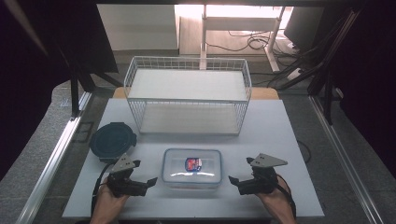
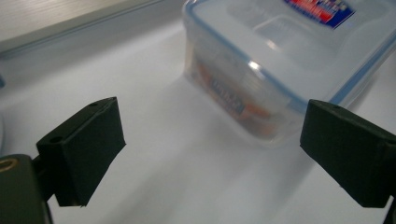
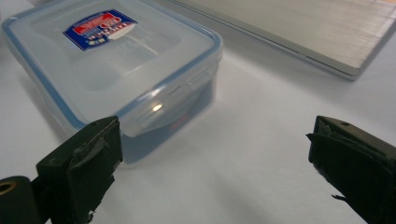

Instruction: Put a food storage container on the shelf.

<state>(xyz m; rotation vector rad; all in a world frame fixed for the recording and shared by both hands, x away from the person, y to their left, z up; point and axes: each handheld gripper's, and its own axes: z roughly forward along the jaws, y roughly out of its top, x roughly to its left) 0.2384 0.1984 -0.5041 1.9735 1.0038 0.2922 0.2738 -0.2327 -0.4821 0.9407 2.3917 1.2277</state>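
Clear plastic container, lid clipped on, sits near the front edge of the white table, between my two grippers and in front of the wire shelf. Left gripper and right gripper both stand with jaws spread wide, holding nothing, one just beside each short end. I judge the box rigid, light and smooth-walled, so likely slippery; it seems too wide for one jaw span. I would press inward on both short ends, below the lid's rim.
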